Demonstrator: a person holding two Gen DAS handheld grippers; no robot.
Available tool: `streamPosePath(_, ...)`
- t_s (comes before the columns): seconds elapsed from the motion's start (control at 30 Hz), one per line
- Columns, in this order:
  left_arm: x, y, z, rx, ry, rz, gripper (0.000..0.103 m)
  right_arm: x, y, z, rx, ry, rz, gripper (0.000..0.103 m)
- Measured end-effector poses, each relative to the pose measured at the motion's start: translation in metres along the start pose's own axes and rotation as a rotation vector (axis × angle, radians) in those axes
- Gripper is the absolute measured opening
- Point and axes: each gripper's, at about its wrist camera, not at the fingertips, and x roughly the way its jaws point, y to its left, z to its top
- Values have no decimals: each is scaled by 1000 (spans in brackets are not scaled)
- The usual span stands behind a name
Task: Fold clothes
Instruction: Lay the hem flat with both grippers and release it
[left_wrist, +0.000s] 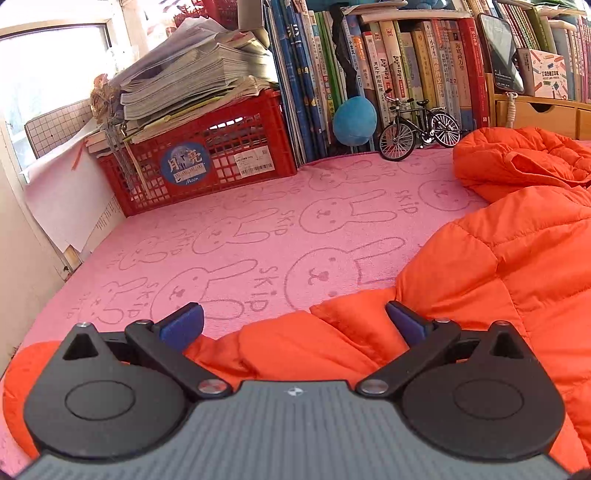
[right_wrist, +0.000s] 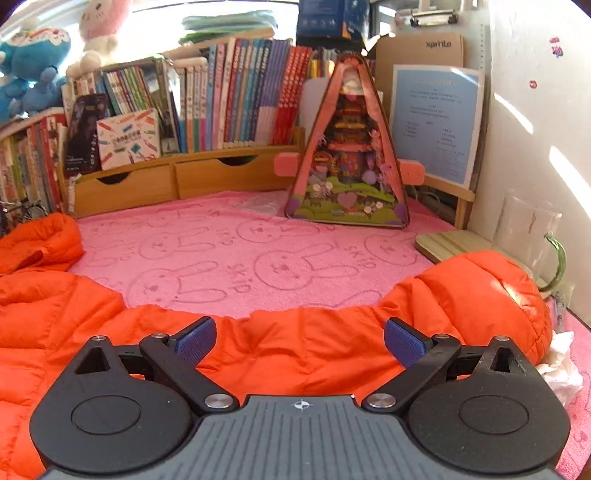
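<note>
"SKIP" repeats beside the rabbit outlines all over the pink towel (left_wrist: 236, 206). The round blue sticker (left_wrist: 184, 164) on the red crate (left_wrist: 229, 158) reads "Moon". The cardboard box (right_wrist: 424, 51) reads "xprinte".

left tool (left_wrist: 293, 325) spread wide, orange jacket (left_wrist: 498, 266) beneath

Black linkages, blue-padded fingers (left_wrist: 183, 325), ribbed grey body.

Ahead of us, open pink towel (left_wrist: 258, 221) runs to the back edge. Along that edge: red crate (left_wrist: 207, 162), model bicycle (left_wrist: 419, 129), wooden drawers (right_wrist: 173, 181), triangular toy box (right_wrist: 349, 162). At the right edge, glass jug (right_wrist: 528, 229) and wooden board (right_wrist: 447, 243); orange jacket (right_wrist: 295, 350) fills the near edge.
</note>
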Motion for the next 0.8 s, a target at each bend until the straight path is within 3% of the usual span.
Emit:
streamPosePath(0.1, -13, 23, 1, -82, -10, 14, 103, -16, 16, 14, -28, -39, 63, 101)
streamPosePath(0.23, -39, 44, -6, -196, -52, -45, 102, -22, 47, 22, -36, -32, 187, 101)
streamPosePath(0.3, -45, 44, -13, -180, -58, -59, 102, -21, 68, 21, -64, -16, 251, 101)
streamPosePath(0.47, -27, 24, -23, -53, 26, 17, 103, -22, 131, 6, -230, 22, 339, 101)
streamPosePath(0.63, -6, 25, -25, -67, 60, 52, 103, -14, 172, -10, -365, 69, 350, 101)
streamPosePath(0.8, 3, 41, -27, -132, 67, 32, 103, 15, 159, -16, -265, 173, 298, 103)
